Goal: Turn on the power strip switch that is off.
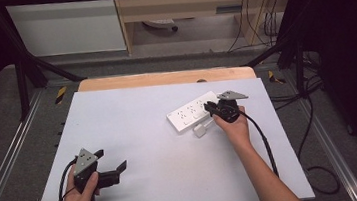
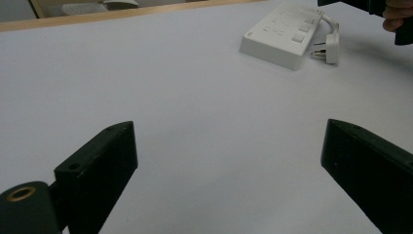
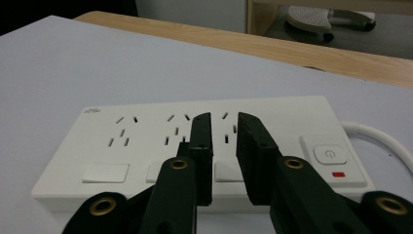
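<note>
From the high view, a white power strip [image 1: 192, 111] lies on the white table [image 1: 134, 130] towards the far right corner, its white plug [image 1: 199, 130] just beside its near edge. The right gripper [image 1: 211, 109], held in the person's right hand [image 1: 234, 125], sits at the strip's right end. The left gripper [image 1: 110, 159], in the left hand [image 1: 79, 199], is near the near left corner, jaws spread wide.

In the left gripper view, its jaws stand far apart over bare table; the power strip [image 2: 285, 35] and plug [image 2: 331, 48] lie well ahead.

In the right gripper view, the jaws are nearly pressed together, a narrow gap between them with nothing in it, over the strip's sockets [image 3: 122, 134], beside its power switch [image 3: 330, 154].
</note>
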A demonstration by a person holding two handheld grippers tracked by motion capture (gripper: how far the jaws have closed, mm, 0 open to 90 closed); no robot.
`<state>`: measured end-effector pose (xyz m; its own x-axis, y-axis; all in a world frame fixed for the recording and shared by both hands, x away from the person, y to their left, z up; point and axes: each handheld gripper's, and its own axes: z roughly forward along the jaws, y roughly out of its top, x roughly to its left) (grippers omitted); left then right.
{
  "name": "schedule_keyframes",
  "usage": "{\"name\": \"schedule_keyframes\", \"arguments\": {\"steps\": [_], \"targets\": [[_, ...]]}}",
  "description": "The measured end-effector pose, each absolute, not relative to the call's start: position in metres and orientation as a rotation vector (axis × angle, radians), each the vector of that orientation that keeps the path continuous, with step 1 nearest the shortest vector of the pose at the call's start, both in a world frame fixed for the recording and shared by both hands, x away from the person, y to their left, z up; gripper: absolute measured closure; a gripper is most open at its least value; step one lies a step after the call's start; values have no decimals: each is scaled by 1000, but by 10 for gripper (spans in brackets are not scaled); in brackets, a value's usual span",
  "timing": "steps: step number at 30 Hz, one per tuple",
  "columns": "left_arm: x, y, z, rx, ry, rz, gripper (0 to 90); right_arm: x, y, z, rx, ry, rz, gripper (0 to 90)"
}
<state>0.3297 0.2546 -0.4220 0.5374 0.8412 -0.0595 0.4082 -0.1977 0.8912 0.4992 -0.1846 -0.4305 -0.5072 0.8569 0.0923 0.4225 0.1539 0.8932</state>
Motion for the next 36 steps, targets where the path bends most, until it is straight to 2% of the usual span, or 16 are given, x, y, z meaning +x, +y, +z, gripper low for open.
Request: {"name": "schedule_keyframes", "arguments": {"steps": [7,13,20,36], "targets": [[330,255,-422,1810,1035,564,64,491,-185,-419,1212,1988,1351,630],[330,255,-421,1804,1033,566,64,486,-183,-412,1255,1997,1376,418],[330,255,-422,1804,1036,565,64,478,-184,-400,1264,1987,1390,289],[330,255,-422,1807,1038,564,64,459,-197,-380,1228,1987,1410,175]]}}
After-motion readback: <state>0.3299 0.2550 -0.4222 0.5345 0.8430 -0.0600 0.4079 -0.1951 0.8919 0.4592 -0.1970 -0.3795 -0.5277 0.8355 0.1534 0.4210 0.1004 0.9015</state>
